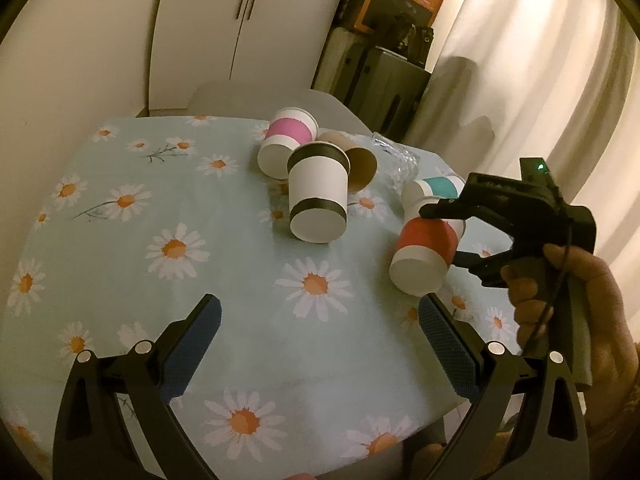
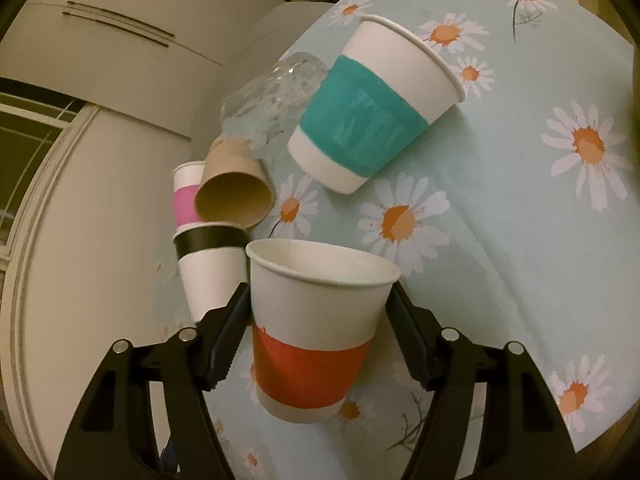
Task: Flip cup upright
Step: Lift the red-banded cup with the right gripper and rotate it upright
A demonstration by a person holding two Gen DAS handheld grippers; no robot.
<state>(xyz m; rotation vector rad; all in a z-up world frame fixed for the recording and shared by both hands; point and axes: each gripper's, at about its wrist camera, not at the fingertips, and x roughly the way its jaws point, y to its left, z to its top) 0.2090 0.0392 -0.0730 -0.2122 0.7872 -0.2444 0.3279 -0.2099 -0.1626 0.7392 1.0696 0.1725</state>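
Right gripper point(image 2: 318, 316) clamps the red-banded cup point(image 2: 310, 328) just above the tablecloth point(image 2: 520, 240).
Its long axis is tilted, base toward the left gripper point(image 1: 320, 344), whose jaws stand wide and hold nothing; white cupboards point(image 1: 208, 28) behind.

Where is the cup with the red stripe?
The red-striped cup is between the right gripper's fingers, tilted above the daisy tablecloth. In the left wrist view it sits right of centre, just in front of the teal-striped cup.

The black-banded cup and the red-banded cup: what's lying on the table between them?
Only bare daisy tablecloth, seen in the left wrist view between the black-banded cup and red-banded cup.
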